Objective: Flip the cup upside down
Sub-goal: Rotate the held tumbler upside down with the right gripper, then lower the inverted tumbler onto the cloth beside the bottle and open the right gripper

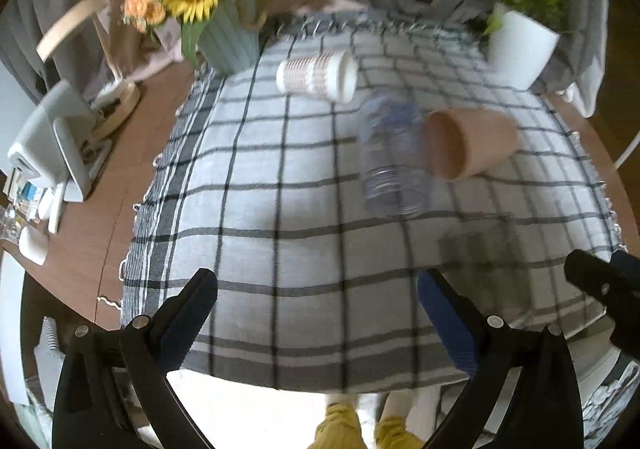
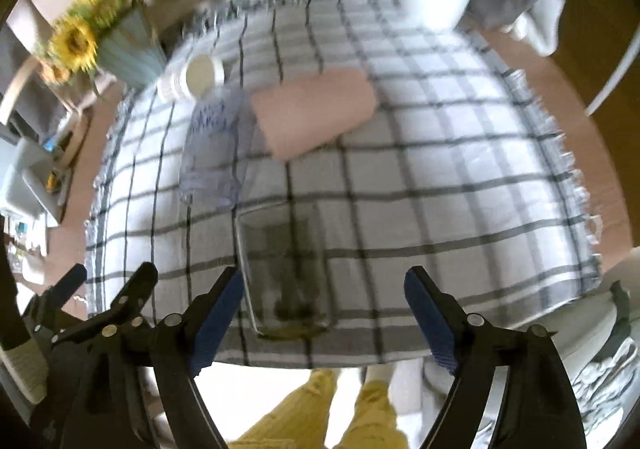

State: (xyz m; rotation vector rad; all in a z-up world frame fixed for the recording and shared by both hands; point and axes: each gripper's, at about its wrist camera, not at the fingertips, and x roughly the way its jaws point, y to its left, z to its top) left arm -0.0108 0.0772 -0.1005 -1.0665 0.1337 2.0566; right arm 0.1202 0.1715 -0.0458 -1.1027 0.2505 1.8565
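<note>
Several cups lie on their sides on a checked cloth: a white ribbed cup at the back, a clear plastic cup in the middle, a tan cup to its right. A clear smoky glass stands near the front edge, faint in the left wrist view. My left gripper is open and empty above the front of the cloth. My right gripper is open, its fingers either side of the glass, not touching. The tan cup, clear cup and white cup lie beyond.
A sunflower vase stands at the back left and a white plant pot at the back right. A lamp base and white devices sit on the wooden table left of the cloth. The table edge lies just below the grippers.
</note>
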